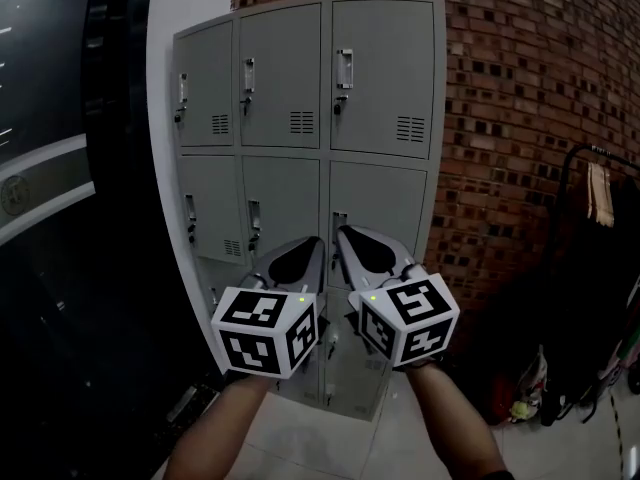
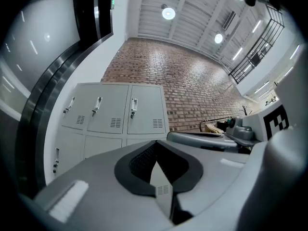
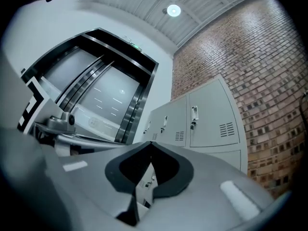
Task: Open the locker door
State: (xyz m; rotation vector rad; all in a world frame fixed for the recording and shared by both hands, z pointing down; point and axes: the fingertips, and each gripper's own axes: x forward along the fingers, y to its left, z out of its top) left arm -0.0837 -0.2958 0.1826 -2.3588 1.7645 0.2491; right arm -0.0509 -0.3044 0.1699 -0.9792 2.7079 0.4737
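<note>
Left gripper [image 2: 155, 142] has its jaws pressed tip to tip with nothing between them, and the right gripper [image 3: 150, 144] is the same, closed and empty. In the head view the two are held side by side, tips near each other, in front of the grey locker [image 1: 300, 78]. Both gripper views show the locker some way ahead, clear of the jaws. It stands against a brick wall [image 1: 520, 118], three columns wide, and every locker door that can be seen in the top and middle rows is closed. The bottom row is mostly hidden behind the marker cubes [image 1: 267, 333] and the jaws. The handle [image 1: 340, 218] of the middle row's right-hand door is partly covered by the right gripper's tip. Both forearms [image 1: 455, 423] are cut off by the lower edge. Left of the locker the scene is dark and glossy, hard to make out. At the far right, dim hanging items [image 1: 600, 193] cannot be identified.
</note>
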